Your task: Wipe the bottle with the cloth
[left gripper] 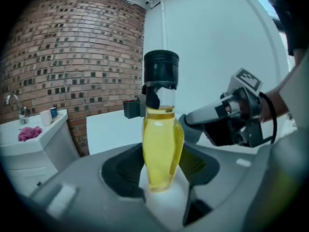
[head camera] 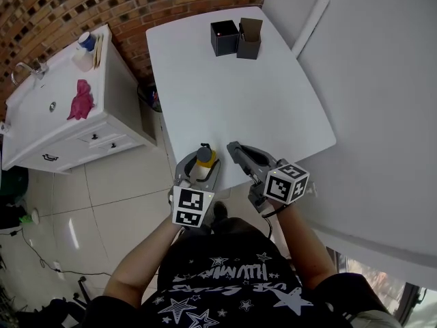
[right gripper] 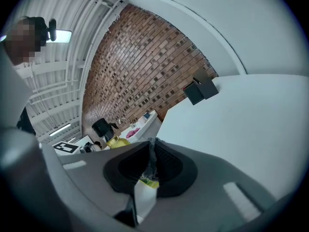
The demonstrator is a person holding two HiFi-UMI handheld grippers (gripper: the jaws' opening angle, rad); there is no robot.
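Observation:
A clear bottle (head camera: 204, 157) of yellow liquid with a black cap stands upright at the near-left corner of the white table (head camera: 232, 94). My left gripper (head camera: 200, 167) is shut on it, a pad against each side of the bottle (left gripper: 161, 149) in the left gripper view. My right gripper (head camera: 233, 147) hovers just right of the bottle with its jaws together; I can make out no cloth in it. The right gripper view shows the shut right gripper (right gripper: 150, 151) and the bottle (right gripper: 117, 141) to its left. A pink cloth (head camera: 80, 101) lies on the sink counter, far left.
Two black boxes (head camera: 224, 37) (head camera: 248, 38) stand at the table's far end. The white sink counter (head camera: 41, 121) with drawers stands left of the table, against a brick wall, with a faucet (head camera: 24, 68) and small containers (head camera: 85, 50). Tiled floor lies between counter and table.

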